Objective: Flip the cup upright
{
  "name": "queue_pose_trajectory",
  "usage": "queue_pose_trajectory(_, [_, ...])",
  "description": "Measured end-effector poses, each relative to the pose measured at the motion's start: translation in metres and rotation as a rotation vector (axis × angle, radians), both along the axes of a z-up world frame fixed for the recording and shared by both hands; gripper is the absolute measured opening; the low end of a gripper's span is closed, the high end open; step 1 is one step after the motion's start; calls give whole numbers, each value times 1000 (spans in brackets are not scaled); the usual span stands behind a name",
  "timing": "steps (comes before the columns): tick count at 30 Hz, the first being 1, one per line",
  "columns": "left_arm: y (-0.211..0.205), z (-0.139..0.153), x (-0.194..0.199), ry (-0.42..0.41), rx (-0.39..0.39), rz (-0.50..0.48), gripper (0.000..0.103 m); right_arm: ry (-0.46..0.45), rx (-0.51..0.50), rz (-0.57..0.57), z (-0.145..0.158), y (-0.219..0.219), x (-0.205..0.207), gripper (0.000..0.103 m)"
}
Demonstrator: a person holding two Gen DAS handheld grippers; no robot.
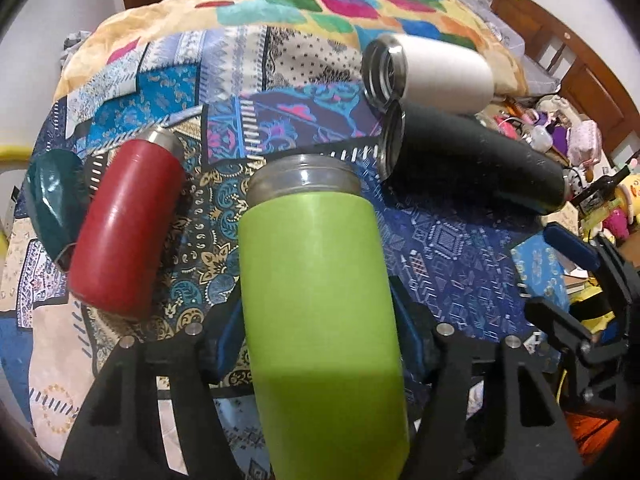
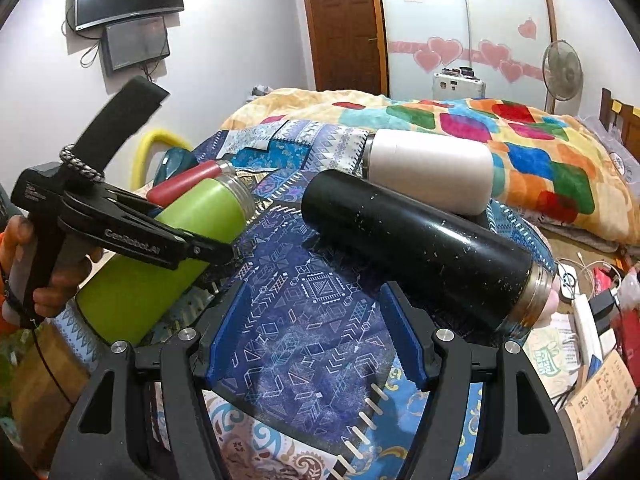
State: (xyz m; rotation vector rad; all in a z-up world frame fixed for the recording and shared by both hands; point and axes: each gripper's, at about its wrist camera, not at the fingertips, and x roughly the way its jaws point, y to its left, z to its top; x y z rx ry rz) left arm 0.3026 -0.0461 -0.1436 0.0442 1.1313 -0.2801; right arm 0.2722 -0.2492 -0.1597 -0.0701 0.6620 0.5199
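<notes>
My left gripper is shut on a lime-green cup, its blue pads pressing both sides of the body. The cup's steel threaded mouth points away from the camera. In the right wrist view the green cup is held tilted above the patterned bedspread, mouth up and to the right, with the left gripper around it. My right gripper is open and empty above the blue cloth, just in front of a black flask lying on its side.
A red cup, a white cup and the black flask lie on their sides on the bedspread. A dark green object lies at the left. A colourful blanket is heaped behind. Clutter fills the right edge.
</notes>
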Motion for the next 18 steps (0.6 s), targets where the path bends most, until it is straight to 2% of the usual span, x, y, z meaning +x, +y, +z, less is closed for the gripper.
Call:
queue_pose_trajectory(6, [1,33,-26,-107,-36,-34,63,-12,17,1,8,1,-3,65])
queue_pose_trajectory(18, [12,85,-88,-318,-36,-19,62,-49,54,23,28,14,-18,65])
